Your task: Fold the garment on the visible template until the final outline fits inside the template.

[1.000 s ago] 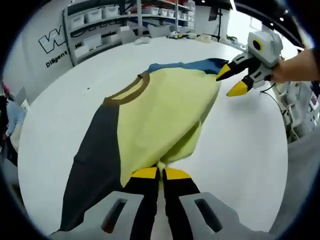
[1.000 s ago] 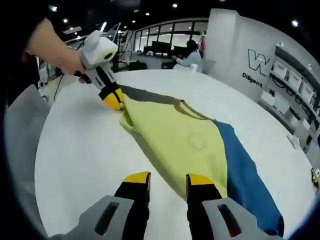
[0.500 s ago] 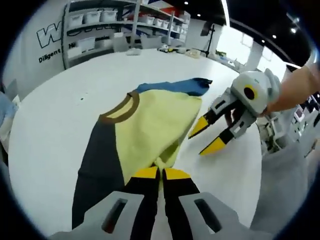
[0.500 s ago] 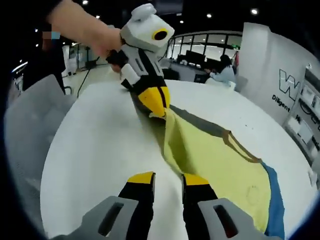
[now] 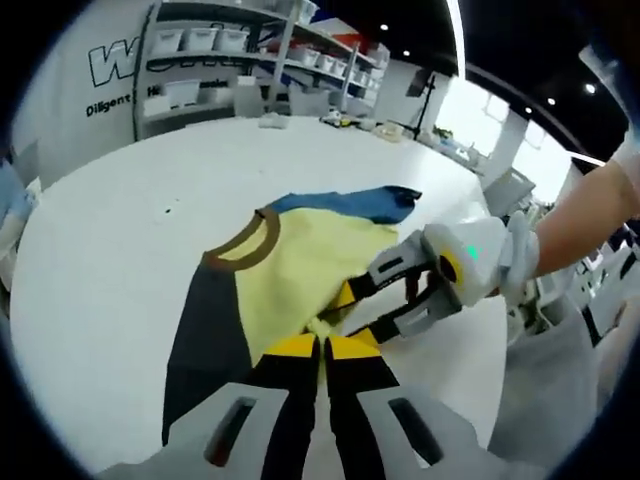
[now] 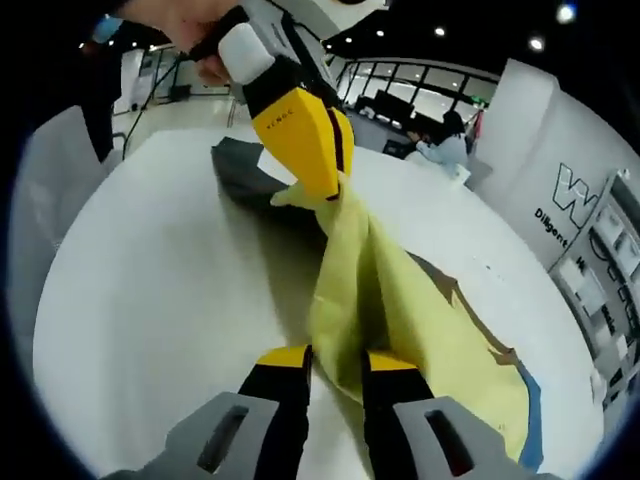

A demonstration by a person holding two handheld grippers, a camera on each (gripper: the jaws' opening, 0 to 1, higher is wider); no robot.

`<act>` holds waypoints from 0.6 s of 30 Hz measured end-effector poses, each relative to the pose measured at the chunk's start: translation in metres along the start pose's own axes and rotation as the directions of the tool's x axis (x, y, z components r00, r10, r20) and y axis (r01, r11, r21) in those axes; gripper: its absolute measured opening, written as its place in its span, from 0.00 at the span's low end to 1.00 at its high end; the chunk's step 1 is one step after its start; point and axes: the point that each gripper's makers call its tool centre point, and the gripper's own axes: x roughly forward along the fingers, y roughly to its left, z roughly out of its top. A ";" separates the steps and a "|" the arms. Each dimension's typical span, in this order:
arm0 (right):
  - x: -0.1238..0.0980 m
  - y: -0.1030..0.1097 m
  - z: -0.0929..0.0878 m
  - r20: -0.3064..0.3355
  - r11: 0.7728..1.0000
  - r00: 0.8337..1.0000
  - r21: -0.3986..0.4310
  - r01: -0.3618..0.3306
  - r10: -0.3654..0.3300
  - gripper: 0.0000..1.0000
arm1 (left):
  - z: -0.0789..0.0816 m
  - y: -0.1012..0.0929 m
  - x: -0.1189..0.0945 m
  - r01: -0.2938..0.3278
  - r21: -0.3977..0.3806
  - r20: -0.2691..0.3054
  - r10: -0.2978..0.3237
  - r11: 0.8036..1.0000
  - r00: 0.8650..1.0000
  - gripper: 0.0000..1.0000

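While left gripper (image 5: 321, 346) pinches yellow shirt (image 5: 300, 270) hem, lifted off white table (image 5: 110, 230), right gripper (image 6: 325, 357) waits beside it, jaws apart. Fold barely begun. No template outline seen. Most folding left.

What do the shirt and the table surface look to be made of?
The shirt looks like soft matte knit fabric: it drapes and creases where the left gripper pinches it. The table appears hard, smooth and white, perhaps laminate; it looks flat with a faint sheen.

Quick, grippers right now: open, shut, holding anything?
Left gripper: shut on the yellow hem of the garment.
Right gripper: open, jaws on either side of a yellow fold, not clamped.
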 end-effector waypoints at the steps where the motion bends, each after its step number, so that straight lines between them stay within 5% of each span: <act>1: -0.002 -0.003 0.001 0.002 1.000 1.000 0.009 0.003 -0.003 0.03 | 0.000 0.002 0.000 -0.004 -0.001 0.002 0.004 1.000 1.000 0.01; 7: -0.018 -0.006 0.005 0.011 0.998 0.999 0.041 -0.045 0.045 0.00 | -0.003 0.021 -0.001 -0.068 0.015 0.000 0.068 0.998 0.998 0.01; 9: -0.029 0.003 0.016 0.057 0.985 0.989 0.101 -0.141 0.135 0.00 | -0.003 0.030 -0.001 -0.106 0.042 -0.004 0.106 0.993 0.994 0.01; 12: -0.048 0.007 0.028 0.103 0.929 0.958 0.235 -0.285 0.268 0.00 | -0.001 0.036 0.001 -0.130 0.063 -0.001 0.130 0.990 0.991 0.01; 16: -0.068 -0.005 0.054 0.259 0.844 0.911 0.358 -0.399 0.321 0.00 | 0.001 0.043 0.002 -0.160 0.084 0.001 0.161 0.983 0.987 0.01; 18: -0.072 -0.020 0.060 0.309 0.822 0.908 0.409 -0.396 0.284 0.00 | 0.001 0.047 0.004 -0.174 0.093 0.003 0.174 0.980 0.985 0.01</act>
